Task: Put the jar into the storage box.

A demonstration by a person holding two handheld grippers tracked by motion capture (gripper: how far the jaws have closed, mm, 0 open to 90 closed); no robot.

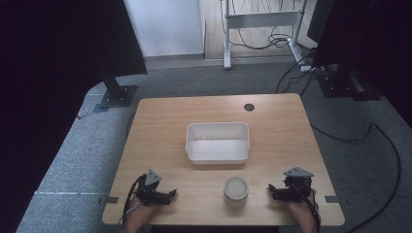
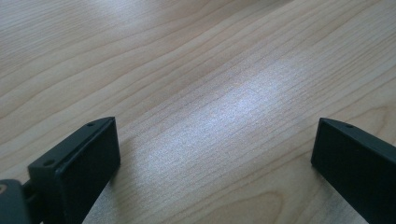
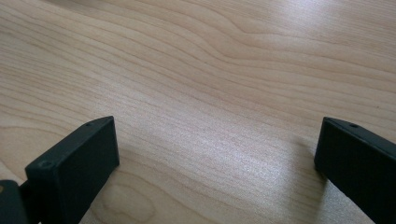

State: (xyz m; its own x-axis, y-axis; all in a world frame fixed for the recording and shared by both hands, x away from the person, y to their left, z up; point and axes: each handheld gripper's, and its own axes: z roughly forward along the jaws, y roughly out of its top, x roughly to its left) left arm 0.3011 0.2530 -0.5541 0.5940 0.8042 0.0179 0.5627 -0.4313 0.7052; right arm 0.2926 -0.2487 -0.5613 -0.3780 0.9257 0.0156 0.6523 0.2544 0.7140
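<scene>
Low in the centre of the high view I see the small round jar with a pale, off-white screw lid [image 1: 236, 190], standing upright on the light wooden table [image 1: 272, 121] close to its near edge; its body looks translucent and glassy, though it is too small for me to be sure of the material. It sits between my two tools, apart from both, a little nearer the one at lower right. My left gripper [image 1: 171, 194], at lower left of the high view, lies low over the tabletop with its black jaws released and pointing toward the jar; in the left gripper view [image 2: 215, 149] the two matte, blocky jaws stand wide apart over bare wood grain with a soft glare patch between them. My right gripper [image 1: 270, 188], at lower right, is likewise slack, jaws aimed at the jar; the right gripper view [image 3: 217, 149] shows the same broad gap with nothing held, only wavy, satin-finished grain. Above the jar, in the middle of the frame, rests a white rectangular plastic tub [image 1: 217, 154] with rounded corners and smooth walls. A small dark round hole [image 1: 249, 107] marks the tabletop near its far edge.
</scene>
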